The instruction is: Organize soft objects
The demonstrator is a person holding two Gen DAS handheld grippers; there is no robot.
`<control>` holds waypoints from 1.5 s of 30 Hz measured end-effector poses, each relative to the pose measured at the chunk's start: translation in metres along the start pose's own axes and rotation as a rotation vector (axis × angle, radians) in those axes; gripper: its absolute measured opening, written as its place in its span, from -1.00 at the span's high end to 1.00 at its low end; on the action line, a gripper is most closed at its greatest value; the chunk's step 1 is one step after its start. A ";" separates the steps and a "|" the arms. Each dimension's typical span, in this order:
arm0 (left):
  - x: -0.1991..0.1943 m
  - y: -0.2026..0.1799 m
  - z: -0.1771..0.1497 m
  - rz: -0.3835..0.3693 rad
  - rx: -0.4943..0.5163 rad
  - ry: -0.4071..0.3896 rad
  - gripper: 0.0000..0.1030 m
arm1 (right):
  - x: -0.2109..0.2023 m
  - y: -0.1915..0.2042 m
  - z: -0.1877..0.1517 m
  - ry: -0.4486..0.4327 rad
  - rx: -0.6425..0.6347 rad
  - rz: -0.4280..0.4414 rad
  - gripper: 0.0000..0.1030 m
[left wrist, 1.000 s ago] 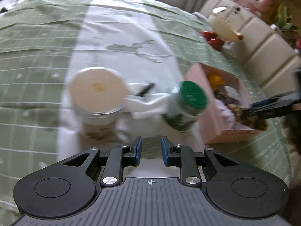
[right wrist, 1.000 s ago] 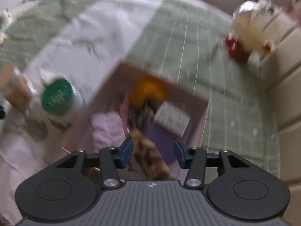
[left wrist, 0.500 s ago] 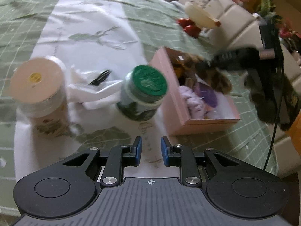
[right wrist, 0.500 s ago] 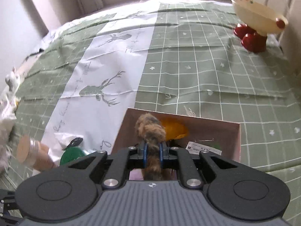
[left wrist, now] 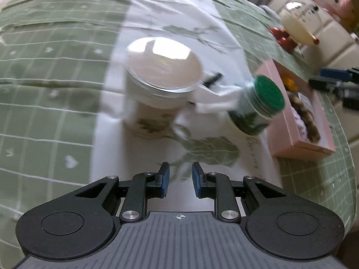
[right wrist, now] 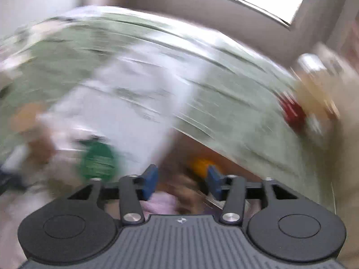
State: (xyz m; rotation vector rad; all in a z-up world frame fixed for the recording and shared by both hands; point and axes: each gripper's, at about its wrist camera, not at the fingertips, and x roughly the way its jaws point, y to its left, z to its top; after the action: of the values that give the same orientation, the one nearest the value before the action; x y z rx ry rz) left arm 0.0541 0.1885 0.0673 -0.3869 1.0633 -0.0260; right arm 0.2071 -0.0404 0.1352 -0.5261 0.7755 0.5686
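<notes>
A pink box (left wrist: 303, 148) sits at the right of the table and holds soft items: a brown furry piece (left wrist: 308, 118), a lilac one and an orange one (left wrist: 289, 81). My left gripper (left wrist: 178, 180) is open and empty over the white runner, short of a white crumpled cloth (left wrist: 215, 103). My right gripper (right wrist: 181, 180) is open and empty above the box; it shows at the right edge of the left wrist view (left wrist: 336, 78). The right wrist view is badly blurred, with the brown piece (right wrist: 186, 192) lying below the fingers.
A tall canister with a pale lid (left wrist: 161, 67) and a green-lidded jar (left wrist: 267, 94) stand on the runner, either side of the cloth. A round cream figure with red feet (left wrist: 298, 27) stands at the back right, by cushions.
My right gripper has opened and let go of the brown furry piece, which now lies in the box. My left gripper has swung back left toward the canister and jar.
</notes>
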 end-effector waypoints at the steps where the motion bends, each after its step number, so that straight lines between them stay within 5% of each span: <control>1: -0.003 0.005 0.000 0.003 -0.009 -0.007 0.53 | 0.002 0.021 0.007 0.002 -0.057 0.040 -0.04; 4: -0.016 0.022 -0.002 0.017 -0.032 -0.031 0.53 | 0.017 0.088 0.017 -0.009 -0.270 0.101 0.00; 7: -0.028 0.046 -0.007 0.041 -0.067 -0.041 0.53 | 0.044 0.148 0.011 -0.016 -0.518 0.043 0.01; 10: -0.038 0.071 -0.015 0.061 -0.110 -0.048 0.53 | 0.081 0.172 0.005 0.040 -0.637 -0.018 0.12; 13: -0.042 0.089 -0.022 0.087 -0.149 -0.040 0.53 | 0.106 0.166 0.005 0.133 -0.577 -0.012 0.56; 14: -0.042 0.093 -0.023 0.091 -0.163 -0.036 0.53 | 0.109 0.164 0.005 0.166 -0.546 0.008 0.93; 15: -0.043 0.095 -0.023 0.092 -0.173 -0.035 0.53 | 0.108 0.164 0.004 0.188 -0.520 0.032 0.98; 25: -0.035 0.072 -0.012 0.040 -0.145 -0.048 0.53 | 0.028 0.194 -0.002 0.179 -0.222 0.477 0.97; 27: -0.034 0.070 -0.011 0.036 -0.138 -0.050 0.53 | 0.014 0.191 -0.001 0.156 -0.178 0.533 0.79; 31: -0.032 0.069 -0.012 0.035 -0.126 -0.044 0.53 | -0.006 0.166 0.005 0.106 -0.086 0.553 0.27; 36: -0.029 0.067 -0.012 0.019 -0.109 -0.037 0.53 | 0.012 0.155 0.001 0.107 -0.159 0.380 0.28; 44: -0.021 0.048 -0.012 -0.045 -0.042 -0.015 0.53 | 0.069 0.174 -0.013 0.202 -0.250 0.312 0.38; 45: -0.020 0.043 -0.012 -0.061 -0.031 -0.013 0.53 | 0.070 0.172 -0.015 0.214 -0.236 0.318 0.51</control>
State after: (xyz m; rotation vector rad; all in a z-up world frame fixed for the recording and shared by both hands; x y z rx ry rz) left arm 0.0273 0.2292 0.0651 -0.4467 1.0397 -0.0612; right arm 0.1294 0.0952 0.0335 -0.6939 1.0110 0.9165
